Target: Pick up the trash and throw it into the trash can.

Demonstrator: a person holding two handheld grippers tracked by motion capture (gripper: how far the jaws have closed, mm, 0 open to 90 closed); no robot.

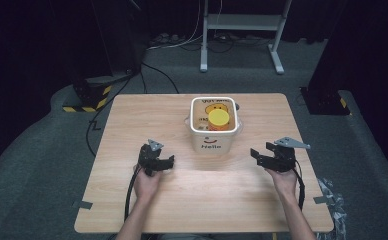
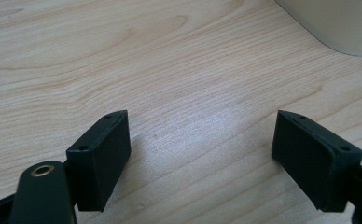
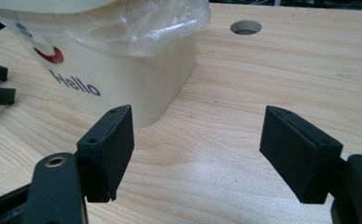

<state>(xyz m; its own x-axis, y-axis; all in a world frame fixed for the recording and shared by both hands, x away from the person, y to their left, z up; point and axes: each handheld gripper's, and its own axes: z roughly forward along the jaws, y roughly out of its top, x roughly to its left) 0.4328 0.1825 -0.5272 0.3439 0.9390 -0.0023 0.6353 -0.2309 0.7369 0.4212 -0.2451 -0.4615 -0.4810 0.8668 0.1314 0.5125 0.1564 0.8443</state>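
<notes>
Dark drapes ringed a wooden table. Near its far edge stood a bin holding a yellow, perhaps lidded, jar. Left gripper and right gripper hovered wide open, empty; its loose liner could snag a jaw and tip the bin.

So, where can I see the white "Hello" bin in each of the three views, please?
High view: the white bin stands at the table's centre, between the two grippers, with a yellow lid inside.
Left gripper view: only a pale corner of it, top right.
Right gripper view: upper left, "Hello" facing the camera, plastic liner at the rim.
Shared landmark: the light wooden tabletop.
</notes>
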